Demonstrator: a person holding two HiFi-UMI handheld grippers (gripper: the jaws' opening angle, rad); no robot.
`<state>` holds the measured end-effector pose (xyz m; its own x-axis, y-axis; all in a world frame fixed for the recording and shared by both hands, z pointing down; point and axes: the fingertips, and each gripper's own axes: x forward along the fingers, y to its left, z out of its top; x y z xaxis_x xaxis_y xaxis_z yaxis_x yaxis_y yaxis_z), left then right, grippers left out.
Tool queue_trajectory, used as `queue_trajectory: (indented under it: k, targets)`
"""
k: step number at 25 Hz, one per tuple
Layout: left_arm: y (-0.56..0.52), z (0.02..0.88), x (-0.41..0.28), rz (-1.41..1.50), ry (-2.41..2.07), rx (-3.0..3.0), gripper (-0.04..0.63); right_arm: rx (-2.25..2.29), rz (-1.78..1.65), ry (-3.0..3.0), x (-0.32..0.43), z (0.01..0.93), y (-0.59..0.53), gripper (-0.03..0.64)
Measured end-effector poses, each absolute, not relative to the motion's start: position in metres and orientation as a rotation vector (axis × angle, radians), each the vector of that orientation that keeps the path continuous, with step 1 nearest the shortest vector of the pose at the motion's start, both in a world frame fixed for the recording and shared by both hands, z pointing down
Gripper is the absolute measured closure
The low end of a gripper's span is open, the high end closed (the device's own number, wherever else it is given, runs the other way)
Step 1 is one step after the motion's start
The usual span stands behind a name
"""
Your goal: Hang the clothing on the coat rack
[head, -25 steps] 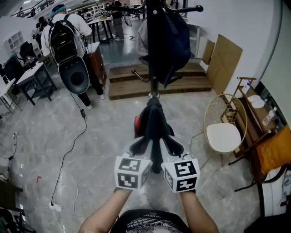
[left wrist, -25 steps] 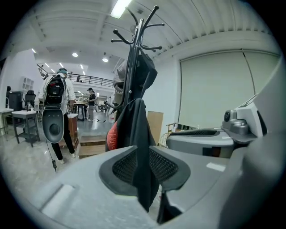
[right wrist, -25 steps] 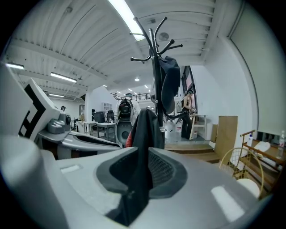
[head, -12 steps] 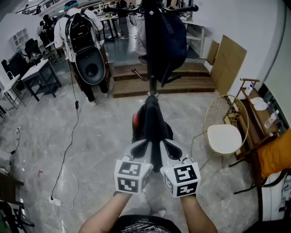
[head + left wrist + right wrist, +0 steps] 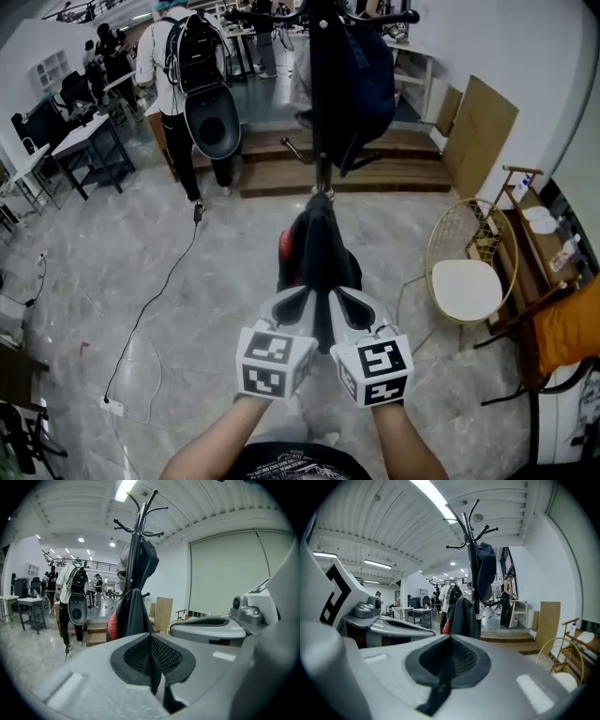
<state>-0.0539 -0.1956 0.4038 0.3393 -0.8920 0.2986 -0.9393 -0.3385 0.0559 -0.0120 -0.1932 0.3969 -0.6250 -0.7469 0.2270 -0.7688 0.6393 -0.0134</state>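
Note:
A black garment (image 5: 319, 253) with a red patch is held up between my two grippers, just in front of the coat rack's pole (image 5: 322, 112). My left gripper (image 5: 291, 305) is shut on a fold of the black cloth (image 5: 153, 677). The right gripper (image 5: 352, 305) has just been closing and is now shut on the same cloth, with a strip (image 5: 440, 686) pinched between its pads. The garment (image 5: 131, 616) (image 5: 461, 616) rises ahead of both jaws. The rack (image 5: 136, 541) (image 5: 472, 541) stands behind it, and a dark bag or jacket (image 5: 361, 84) hangs from its top hooks.
A person with a backpack (image 5: 187, 75) stands at the back left near desks (image 5: 84, 141). A cable (image 5: 150, 309) trails over the floor. Wooden steps (image 5: 394, 159) lie behind the rack. A cardboard panel (image 5: 478, 131) and a wire chair (image 5: 466, 272) stand at the right.
The person with the backpack has walked to the right across the back. Both grippers and the garment sit in nearly the same spot.

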Motion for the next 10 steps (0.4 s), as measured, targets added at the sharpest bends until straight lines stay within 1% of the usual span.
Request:
queue_trajectory:
  k: [10]
  targets:
    - [-0.1998,0.4028,-0.0597,0.329,-1.648,2.388,0.589,1.241,0.16,-2.651,-0.0194,0.3958,-0.1953,0.615]
